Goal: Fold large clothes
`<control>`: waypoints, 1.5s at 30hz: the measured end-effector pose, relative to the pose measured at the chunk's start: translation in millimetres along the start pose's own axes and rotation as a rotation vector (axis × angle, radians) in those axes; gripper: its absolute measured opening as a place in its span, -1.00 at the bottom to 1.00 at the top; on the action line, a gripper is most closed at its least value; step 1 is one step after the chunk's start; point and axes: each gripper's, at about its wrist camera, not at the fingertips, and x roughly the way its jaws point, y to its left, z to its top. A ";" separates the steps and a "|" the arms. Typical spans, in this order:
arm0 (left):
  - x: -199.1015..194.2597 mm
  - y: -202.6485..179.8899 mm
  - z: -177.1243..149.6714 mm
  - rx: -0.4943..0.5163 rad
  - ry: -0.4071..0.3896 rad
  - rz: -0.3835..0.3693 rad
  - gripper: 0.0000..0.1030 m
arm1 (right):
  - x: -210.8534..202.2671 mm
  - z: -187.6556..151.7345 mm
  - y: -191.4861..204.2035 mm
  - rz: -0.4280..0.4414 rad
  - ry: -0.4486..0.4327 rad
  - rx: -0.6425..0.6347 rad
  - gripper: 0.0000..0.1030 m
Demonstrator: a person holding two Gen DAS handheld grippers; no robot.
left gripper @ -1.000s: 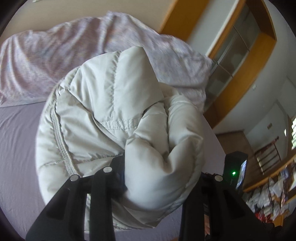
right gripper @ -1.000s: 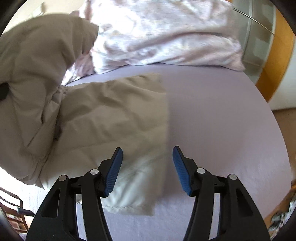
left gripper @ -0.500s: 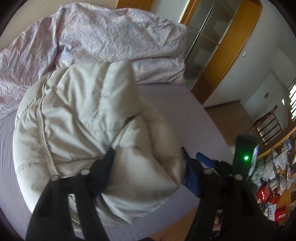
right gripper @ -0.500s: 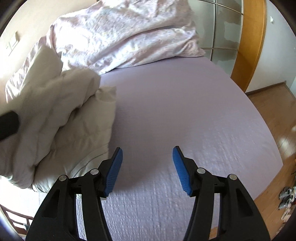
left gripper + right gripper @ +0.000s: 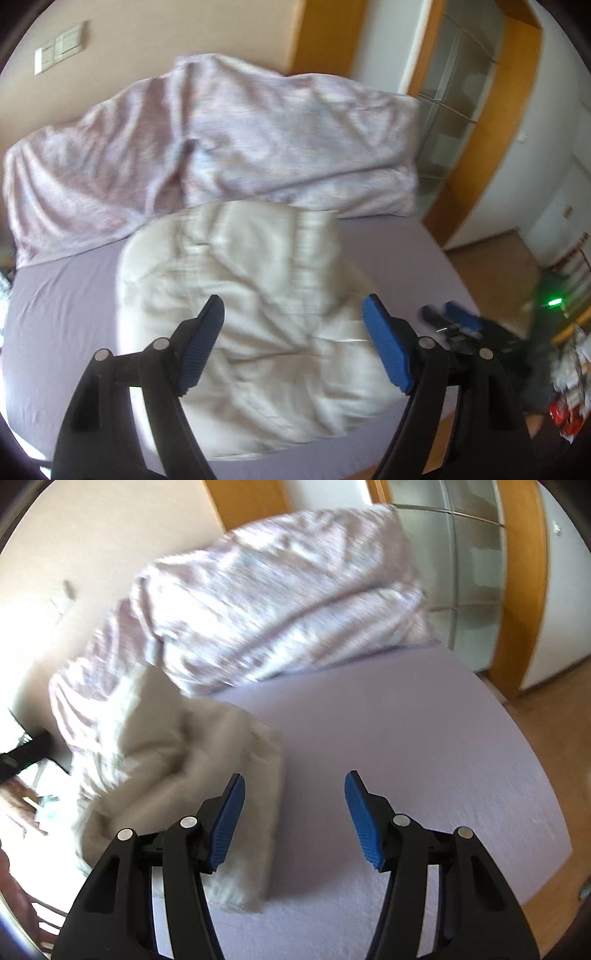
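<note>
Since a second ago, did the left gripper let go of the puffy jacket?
Yes. The left gripper has just been opening; the puffy jacket lies free on the bed sheet.

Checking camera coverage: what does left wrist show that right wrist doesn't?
Only the left wrist view: the left gripper, jaws open and just opened further, nothing between the pads, with the puffy jacket's whole top lying beyond them; wall switches; the right gripper at the right edge.

Only the right wrist view: the right gripper's own open, empty jaws, and the bare sheet right of the jacket.

Both: jacket, crumpled duvet, lilac sheet, glass-panelled door.
</note>
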 end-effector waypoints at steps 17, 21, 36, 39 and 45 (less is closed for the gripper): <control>62.1 73.6 -31.6 -0.150 0.143 0.115 0.49 | 10.0 35.6 81.5 0.237 0.024 -0.097 0.06; 77.0 58.5 -35.4 -0.124 0.157 0.097 0.53 | 21.3 41.7 85.5 0.232 0.037 -0.099 -0.07; 77.4 59.0 -26.1 -0.145 0.135 0.046 0.47 | 112.1 24.0 67.8 0.032 0.218 -0.084 -0.25; 69.9 65.2 -16.1 -0.154 0.102 0.052 0.46 | 126.5 12.4 57.6 0.006 0.248 -0.070 -0.24; 78.5 76.3 -2.5 -0.156 0.089 0.099 0.46 | 138.3 -1.5 48.3 -0.008 0.264 -0.070 -0.24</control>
